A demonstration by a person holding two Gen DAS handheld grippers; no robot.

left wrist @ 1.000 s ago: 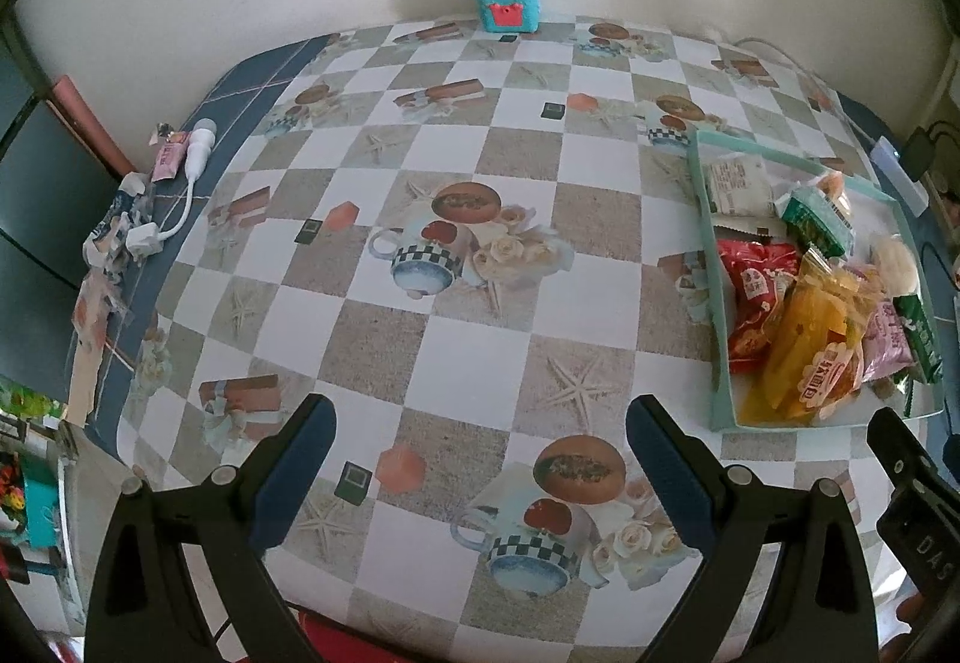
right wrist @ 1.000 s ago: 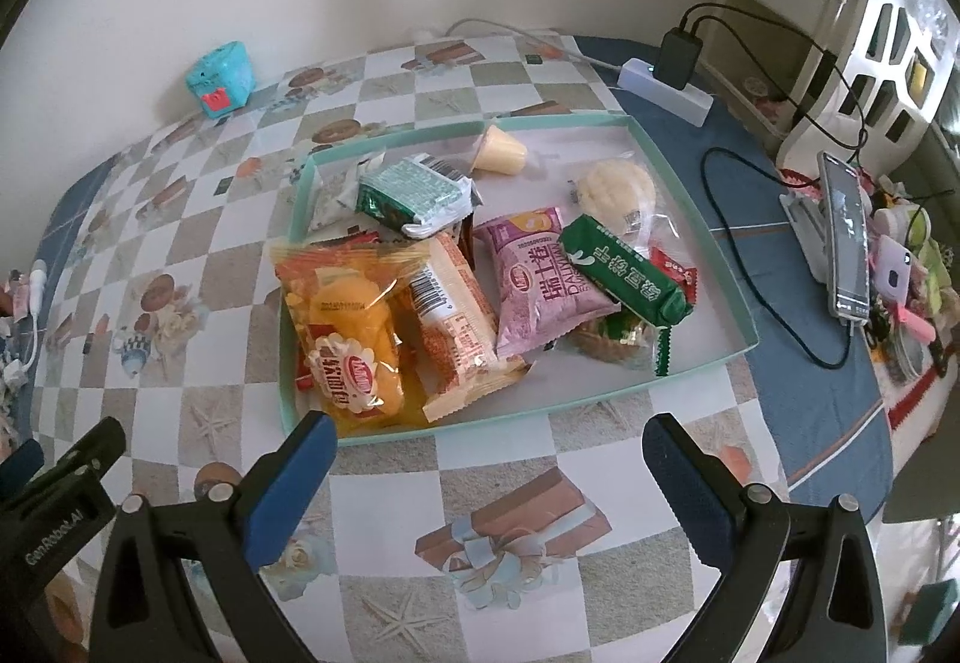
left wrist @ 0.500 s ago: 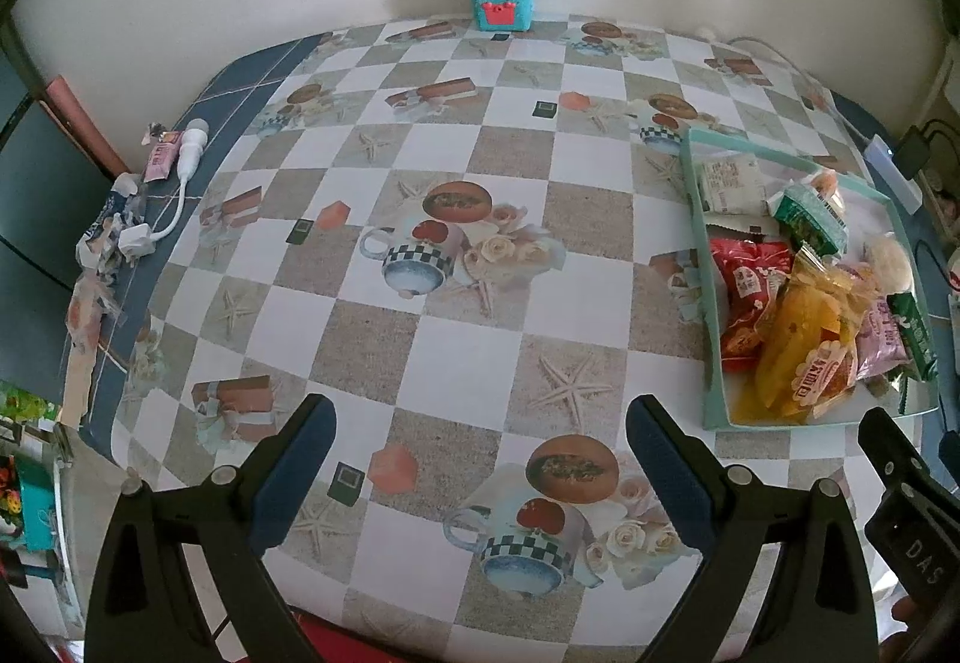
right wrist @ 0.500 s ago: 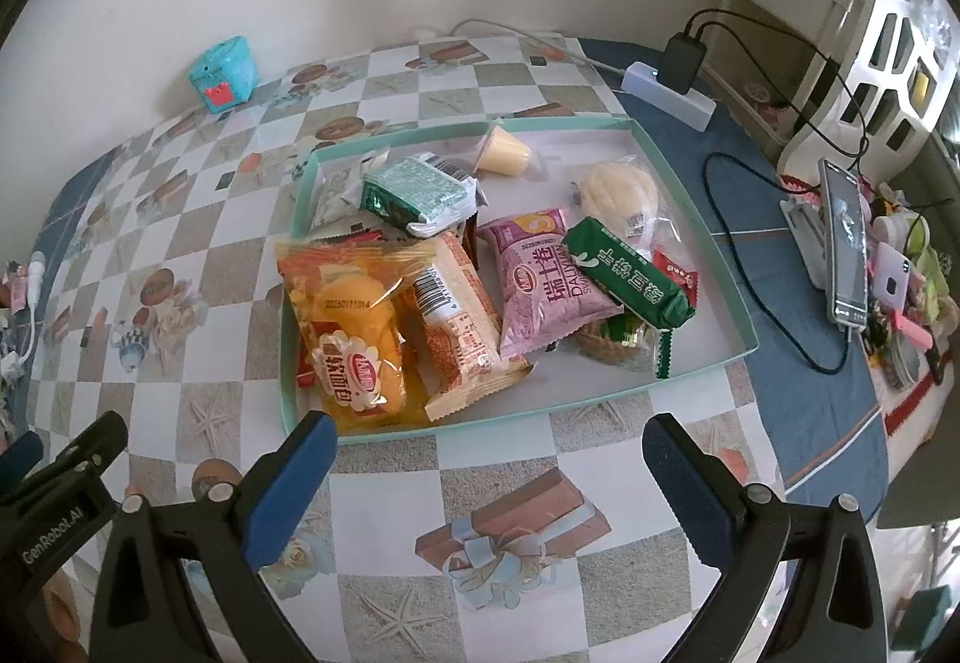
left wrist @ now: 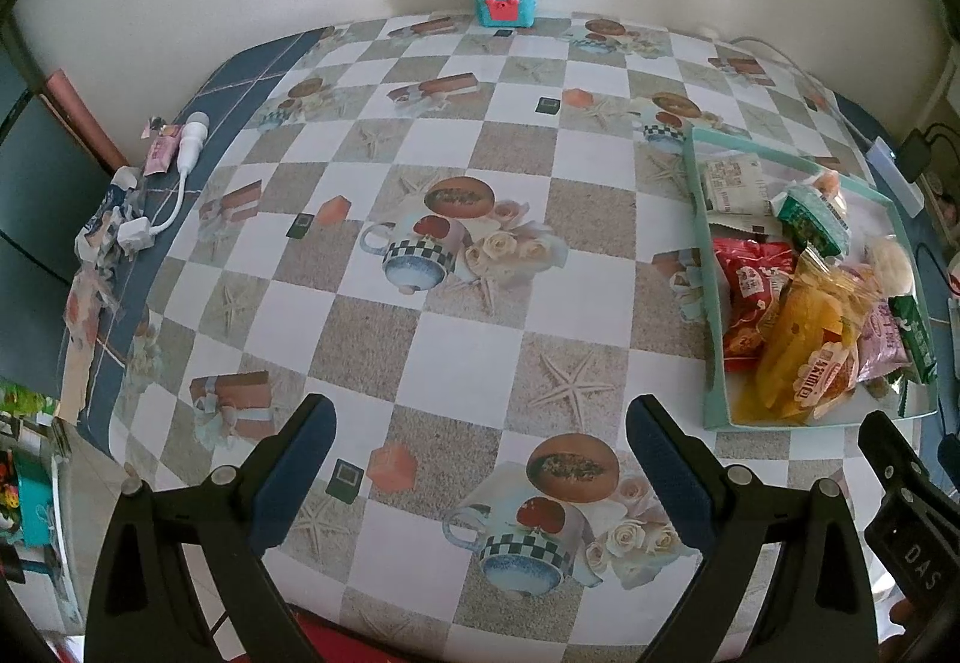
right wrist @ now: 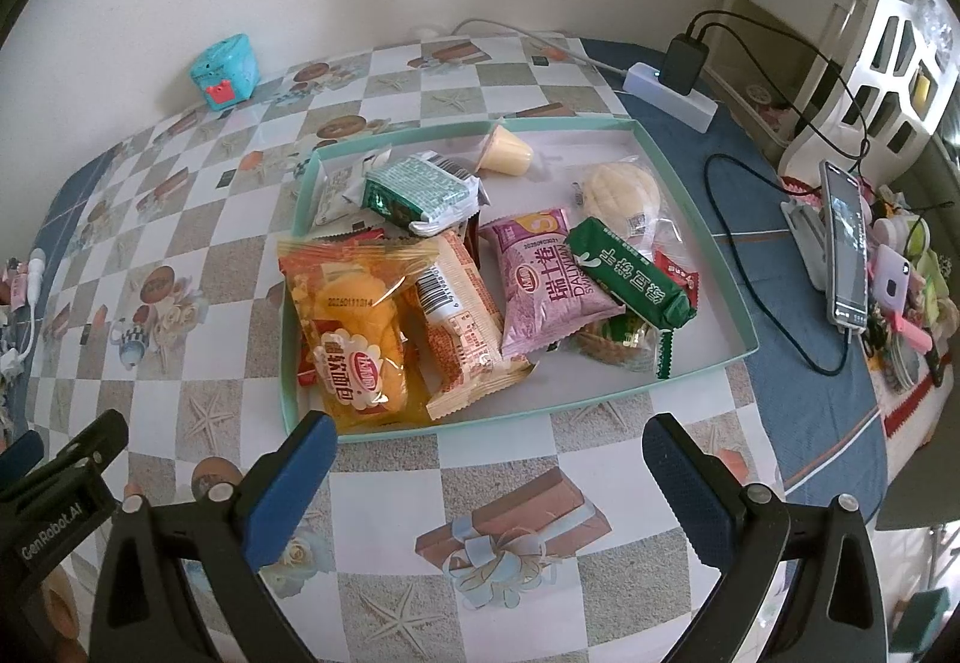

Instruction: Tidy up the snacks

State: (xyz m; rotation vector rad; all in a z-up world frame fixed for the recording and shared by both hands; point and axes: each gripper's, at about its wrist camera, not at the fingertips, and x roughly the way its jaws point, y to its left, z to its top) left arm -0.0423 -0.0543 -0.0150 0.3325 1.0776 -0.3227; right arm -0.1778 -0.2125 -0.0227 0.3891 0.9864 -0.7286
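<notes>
Fingers apart, both grippers empty.

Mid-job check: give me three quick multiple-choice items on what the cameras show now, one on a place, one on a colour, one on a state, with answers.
1. Where does the yellow pudding cup lie?
A. far end of the tray
B. on the tablecloth
C. beside the phone

2. What colour is the long packet lying over the pink packet?
A. red
B. green
C. blue

3. How do the right gripper's jaws stand?
A. shut on a packet
B. shut, empty
C. open, empty

Answers: 1 A, the cup rests inside the tray's far rim; 2 B, its wrapper is dark green; 3 C, the blue pads stand wide apart over the tablecloth with nothing between them.
</notes>
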